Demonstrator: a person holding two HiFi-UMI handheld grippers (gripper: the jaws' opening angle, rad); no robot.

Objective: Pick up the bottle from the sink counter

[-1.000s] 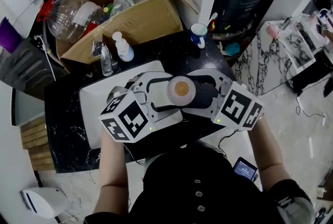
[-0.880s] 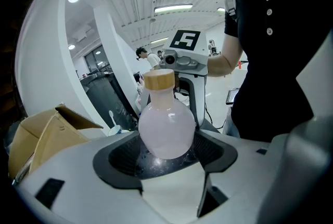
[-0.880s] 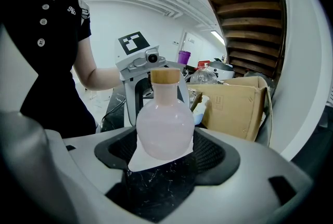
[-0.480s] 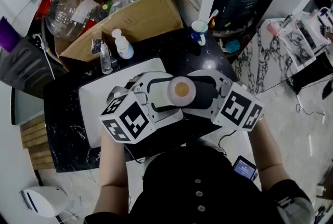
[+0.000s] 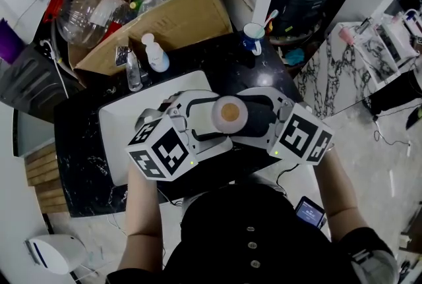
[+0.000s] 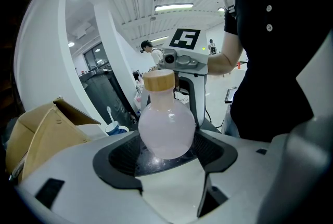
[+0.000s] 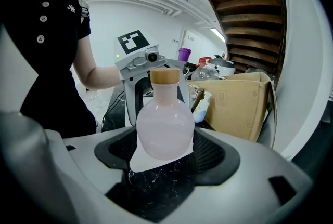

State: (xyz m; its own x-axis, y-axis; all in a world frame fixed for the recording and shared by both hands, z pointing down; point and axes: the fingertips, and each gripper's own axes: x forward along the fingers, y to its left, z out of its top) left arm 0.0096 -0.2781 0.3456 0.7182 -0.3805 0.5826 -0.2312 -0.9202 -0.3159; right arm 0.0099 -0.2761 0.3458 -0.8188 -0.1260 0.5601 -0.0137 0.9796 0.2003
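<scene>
A round, milky pink bottle with a wooden cap (image 5: 229, 113) hangs above the white sink (image 5: 119, 126), clear of the counter. My two grippers face each other with the bottle between them. The left gripper (image 5: 212, 118) closes round it from the left, its black pads against the belly (image 6: 166, 129). From the right, the right gripper (image 5: 249, 116) closes on the same bottle (image 7: 164, 129). In the left gripper view the left gripper (image 6: 167, 151) shows the bottle upright between its jaws. The right gripper (image 7: 164, 151) shows the same in its own view.
The black marble counter (image 5: 79, 164) surrounds the sink. Behind it stand a soap bottle (image 5: 156, 57), a clear bottle (image 5: 134, 75) and a blue mug with a toothbrush (image 5: 252, 42). An open cardboard box (image 5: 165, 22) with a clear plastic jug (image 5: 86, 16) fills the back.
</scene>
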